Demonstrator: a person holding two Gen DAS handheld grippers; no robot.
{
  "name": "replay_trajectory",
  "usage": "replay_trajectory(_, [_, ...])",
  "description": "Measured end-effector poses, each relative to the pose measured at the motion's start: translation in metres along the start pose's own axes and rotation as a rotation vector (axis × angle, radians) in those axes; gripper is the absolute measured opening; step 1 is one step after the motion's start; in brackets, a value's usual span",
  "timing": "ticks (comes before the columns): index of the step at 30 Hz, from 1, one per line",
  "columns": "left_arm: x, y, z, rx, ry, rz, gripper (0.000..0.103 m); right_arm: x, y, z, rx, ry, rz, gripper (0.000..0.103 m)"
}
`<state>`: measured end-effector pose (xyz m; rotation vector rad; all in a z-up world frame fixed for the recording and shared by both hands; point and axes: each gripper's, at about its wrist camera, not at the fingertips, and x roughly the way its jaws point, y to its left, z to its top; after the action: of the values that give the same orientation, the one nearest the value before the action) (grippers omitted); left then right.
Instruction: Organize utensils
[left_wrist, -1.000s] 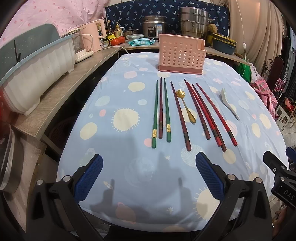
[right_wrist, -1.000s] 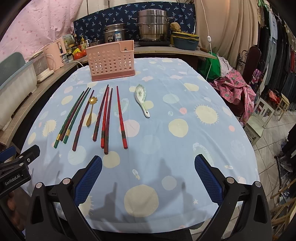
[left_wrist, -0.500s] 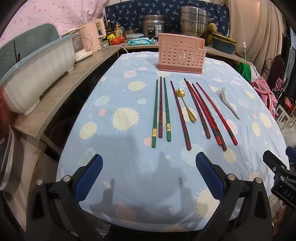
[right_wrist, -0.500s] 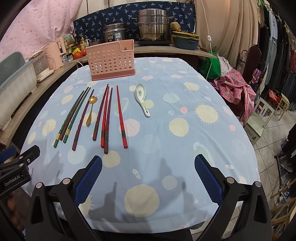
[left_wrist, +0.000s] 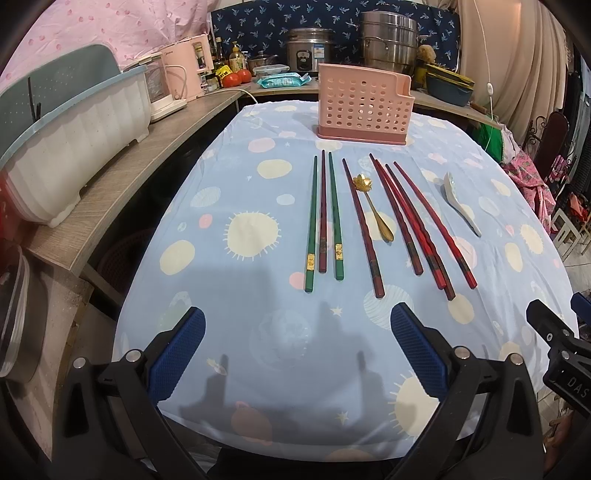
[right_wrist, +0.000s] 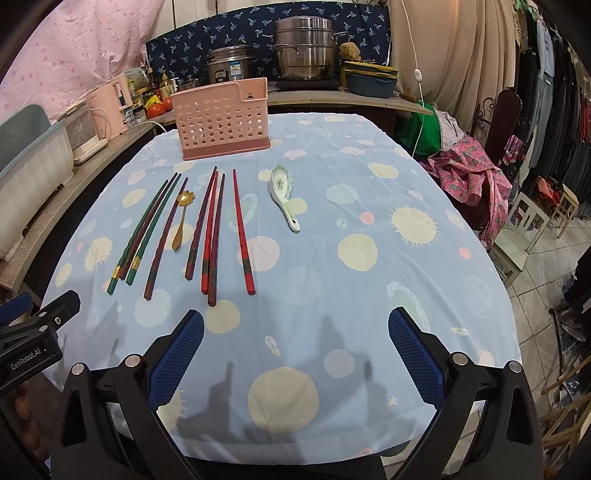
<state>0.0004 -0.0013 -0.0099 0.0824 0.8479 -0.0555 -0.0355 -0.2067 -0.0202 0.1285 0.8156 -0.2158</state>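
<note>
A pink perforated utensil holder (left_wrist: 364, 105) (right_wrist: 223, 118) stands at the far end of the blue spotted tablecloth (left_wrist: 221, 295). In front of it lie green chopsticks (left_wrist: 311, 225) (right_wrist: 142, 232), several red chopsticks (left_wrist: 430, 221) (right_wrist: 242, 230), a gold flower spoon (left_wrist: 373, 206) (right_wrist: 181, 218) and a white ceramic spoon (left_wrist: 461, 206) (right_wrist: 284, 195). My left gripper (left_wrist: 297, 350) is open and empty near the front edge, short of the chopstick ends. My right gripper (right_wrist: 295, 350) is open and empty, to the right of the chopsticks.
A wooden counter (left_wrist: 122, 181) runs along the left with a white tub (left_wrist: 74, 147) and a pink appliance (left_wrist: 184, 74). Steel pots (right_wrist: 303, 51) stand behind the holder. Chairs and clothes (right_wrist: 476, 177) are to the right of the table.
</note>
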Motion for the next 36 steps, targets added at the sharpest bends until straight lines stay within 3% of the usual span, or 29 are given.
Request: replay_trajectory(36, [0.0004,0.0026,0.0008,0.0,0.003,0.001,0.096,-0.0004,0.0002,-0.0013,0.003,-0.002,0.001,0.096])
